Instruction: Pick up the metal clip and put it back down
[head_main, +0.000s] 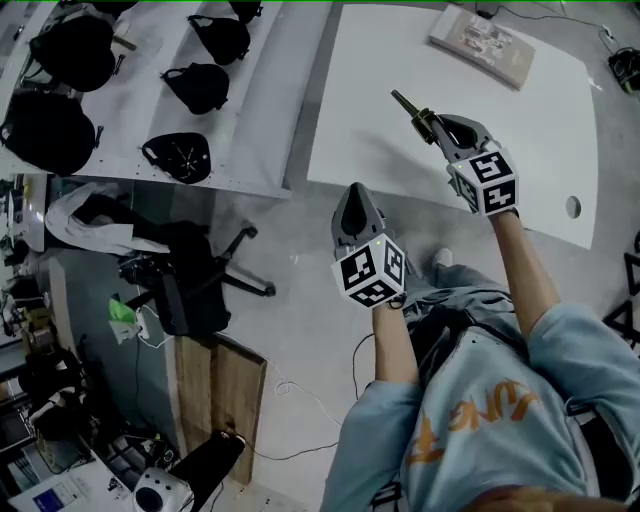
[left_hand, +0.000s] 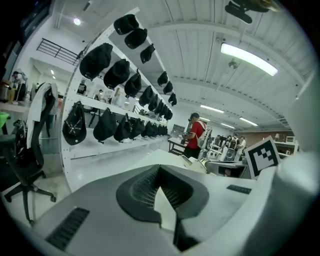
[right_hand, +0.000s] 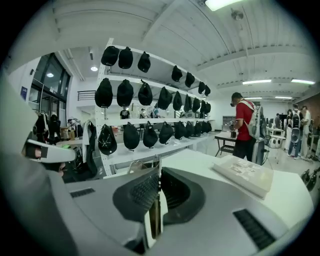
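In the head view my right gripper (head_main: 441, 131) is raised over the white table (head_main: 380, 110) and is shut on the metal clip (head_main: 414, 112), a dark and brass-coloured piece that sticks out past the fingertips toward the upper left. The right gripper view shows the clip (right_hand: 155, 212) as a thin upright strip pinched between the closed jaws of this gripper (right_hand: 156, 197). My left gripper (head_main: 357, 207) hangs lower, off the table's near edge over the floor, shut with nothing in it. In the left gripper view the clip (left_hand: 248, 9) shows high at the top right, above the closed left gripper (left_hand: 167, 200).
A flat white book or box (head_main: 483, 45) lies at the table's far side. White shelves with several black caps (head_main: 200, 85) stand to the left. An office chair (head_main: 190, 275) stands on the floor below them. A person in a red shirt (right_hand: 244, 125) stands far off.
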